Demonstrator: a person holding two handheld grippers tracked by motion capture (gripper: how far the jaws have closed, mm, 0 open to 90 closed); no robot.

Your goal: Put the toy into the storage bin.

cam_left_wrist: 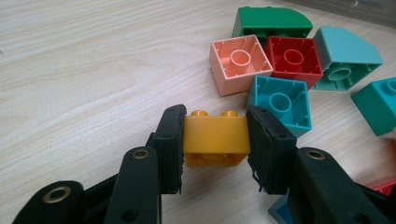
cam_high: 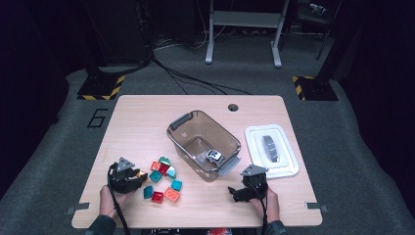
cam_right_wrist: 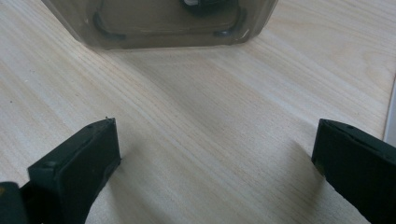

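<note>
A yellow two-stud brick sits squeezed between the two black pads of my left gripper, low over the wooden table. From above, that left gripper is at the front left with the yellow brick at its tip, just left of a pile of bricks. The nearest are a peach brick, a teal brick and a red brick, all lying studs-down. My right gripper rests at the front right, and its jaws stand wide open over bare wood.
A clear brown bin stands mid-table with a small white and black toy inside; its near wall faces my right gripper. A white lid with a grey handle lies to the right. A green curved brick and several more bricks lie loose.
</note>
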